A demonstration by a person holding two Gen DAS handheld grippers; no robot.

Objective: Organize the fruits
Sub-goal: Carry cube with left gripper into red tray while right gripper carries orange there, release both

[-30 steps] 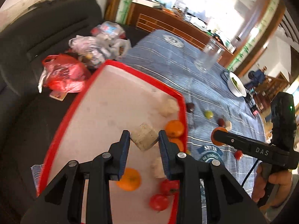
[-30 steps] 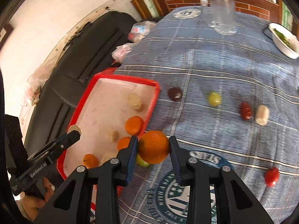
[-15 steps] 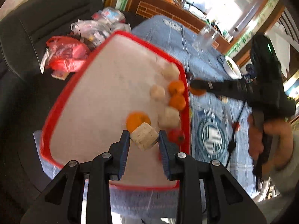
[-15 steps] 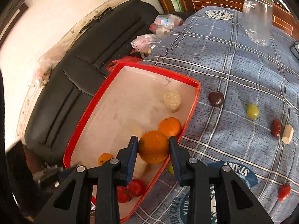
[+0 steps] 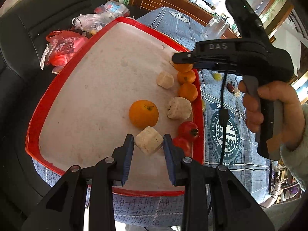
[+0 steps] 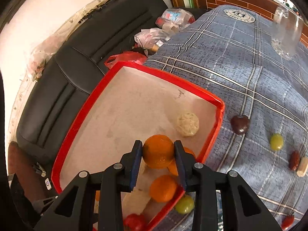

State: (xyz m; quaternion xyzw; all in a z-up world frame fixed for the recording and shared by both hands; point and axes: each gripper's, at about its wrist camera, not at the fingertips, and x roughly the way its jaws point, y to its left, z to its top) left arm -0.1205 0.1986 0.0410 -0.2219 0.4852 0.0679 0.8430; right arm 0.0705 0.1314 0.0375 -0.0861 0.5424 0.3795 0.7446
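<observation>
A red-rimmed white tray point(image 5: 48, 88) lies at the table's left edge; it also shows in the right wrist view point(image 6: 80, 115). It holds oranges point(image 5: 144, 113), pale lumps point(image 5: 179, 107) and red tomatoes point(image 5: 188, 130). My left gripper point(image 5: 148, 142) is shut on a pale cube point(image 5: 148, 140) just above the tray's near part. My right gripper point(image 6: 158, 152) is shut on an orange point(image 6: 158, 151) above the tray's right side; it shows in the left wrist view point(image 5: 182, 57) over the tray's far right rim.
On the blue checked cloth point(image 6: 240, 61) right of the tray lie a dark heart-shaped fruit point(image 6: 239, 124), green grapes point(image 6: 276, 141), a red date point(image 6: 294, 160) and a small tomato point(image 6: 288, 221). A glass point(image 6: 286, 32) stands far back. A black sofa point(image 6: 86, 44) with plastic bags point(image 5: 63, 48) is left.
My right gripper has carried the orange from over the cloth to above the tray. My left gripper has drawn back toward the tray's near edge with the pale cube.
</observation>
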